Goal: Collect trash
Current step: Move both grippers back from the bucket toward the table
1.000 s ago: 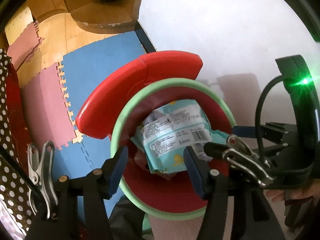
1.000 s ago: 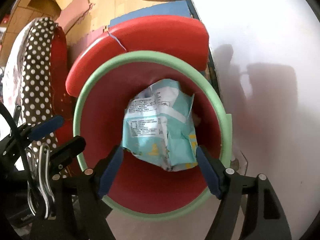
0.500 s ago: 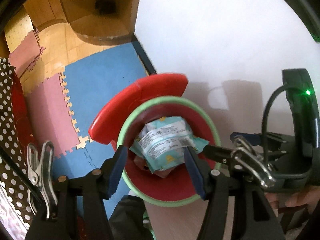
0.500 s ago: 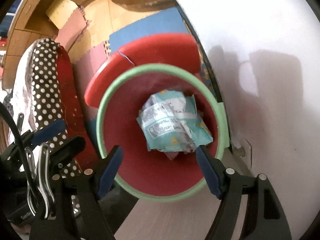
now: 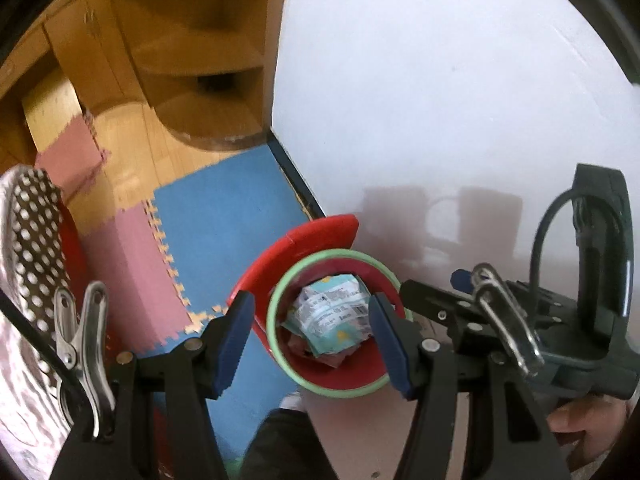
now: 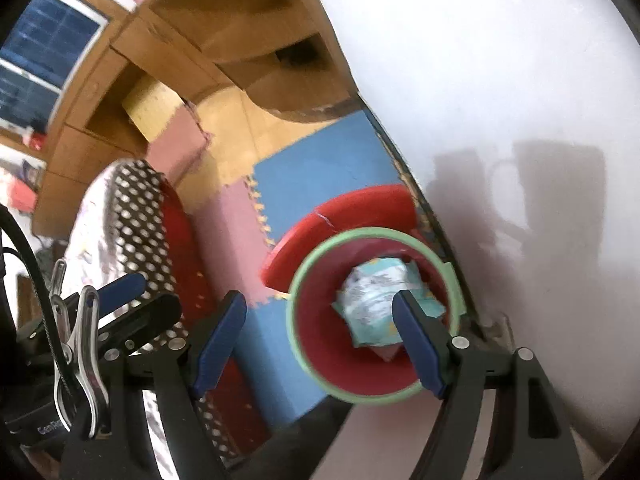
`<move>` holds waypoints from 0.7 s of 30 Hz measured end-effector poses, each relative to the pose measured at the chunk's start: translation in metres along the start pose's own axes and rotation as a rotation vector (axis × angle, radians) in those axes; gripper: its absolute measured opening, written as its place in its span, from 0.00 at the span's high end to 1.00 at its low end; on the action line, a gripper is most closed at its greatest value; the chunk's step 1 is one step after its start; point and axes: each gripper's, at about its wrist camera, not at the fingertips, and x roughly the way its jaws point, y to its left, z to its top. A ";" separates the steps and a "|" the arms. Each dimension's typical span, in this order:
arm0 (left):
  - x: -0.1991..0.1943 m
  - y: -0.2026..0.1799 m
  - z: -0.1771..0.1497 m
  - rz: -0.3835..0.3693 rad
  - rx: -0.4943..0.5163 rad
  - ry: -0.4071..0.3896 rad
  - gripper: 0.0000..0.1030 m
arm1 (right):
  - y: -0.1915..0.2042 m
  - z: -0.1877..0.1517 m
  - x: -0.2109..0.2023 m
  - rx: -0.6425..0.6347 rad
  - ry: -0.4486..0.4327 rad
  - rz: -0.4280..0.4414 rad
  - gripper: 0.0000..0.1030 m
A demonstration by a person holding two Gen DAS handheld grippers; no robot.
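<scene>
Down on the floor, against the white wall [image 5: 440, 100], stood the red bin [image 5: 360, 372] with a pale green rim, and everything else is placed from it. Inside it lay the crumpled teal and white wrapper [image 5: 332, 320], resting on a few other scraps near the bottom. The bin's red lid [image 5: 304, 244] stood tipped open behind the rim, on the wall side. Above the bin hung the left gripper [image 5: 312, 340], pointing steeply down, its blue-padded fingers [image 5: 234, 340] spread apart with nothing between them; the wrapper showed through the gap, far below. The right gripper [image 6: 320, 344] hung above the bin likewise, its fingers [image 6: 418, 344] held wide and empty, one pad overlapping the wrapper only in line of sight. Blue and pink foam mats [image 6: 304, 184] covered the floor beside the bin, away from the wall. Beyond the mats from the bin stood a wooden shelf unit [image 5: 192, 68]. A dotted cloth [image 6: 140, 220] lay further out past the mats.
</scene>
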 end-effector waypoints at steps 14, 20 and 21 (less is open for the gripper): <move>-0.070 -0.034 -0.015 -0.088 0.016 -0.056 0.39 | -0.005 -0.039 -0.073 0.147 -0.171 0.076 0.25; -0.088 -0.061 -0.029 -0.116 0.070 -0.051 0.39 | -0.020 -0.065 -0.099 0.183 -0.235 0.082 0.25; -0.091 -0.065 -0.032 -0.119 0.075 -0.051 0.40 | -0.023 -0.070 -0.103 0.195 -0.244 0.086 0.25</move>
